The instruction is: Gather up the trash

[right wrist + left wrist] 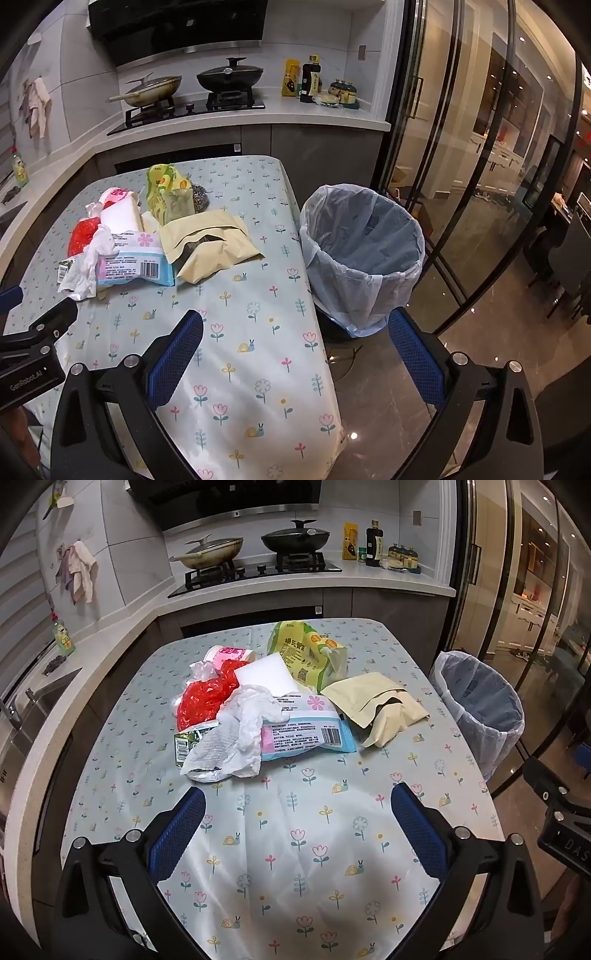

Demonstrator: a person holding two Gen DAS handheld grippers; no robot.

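The trash heap (266, 709) sits mid-table (295, 849): crumpled tissue (236, 734), red bag (207, 698), blue packet (306, 731), tan pouches (376, 705), green bag (306, 653). The lined bin (362, 251) stands off the table's edge at three o'clock, stove (255, 570) at twelve. Left gripper (297, 827) and right gripper (295, 354) hover with fingers spread wide, holding nothing, bare cloth between them and the heap.

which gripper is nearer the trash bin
Right. The right gripper hangs open at the table's right edge, one finger right in front of the lined trash bin; the left gripper hangs open over mid-table, facing the trash pile.
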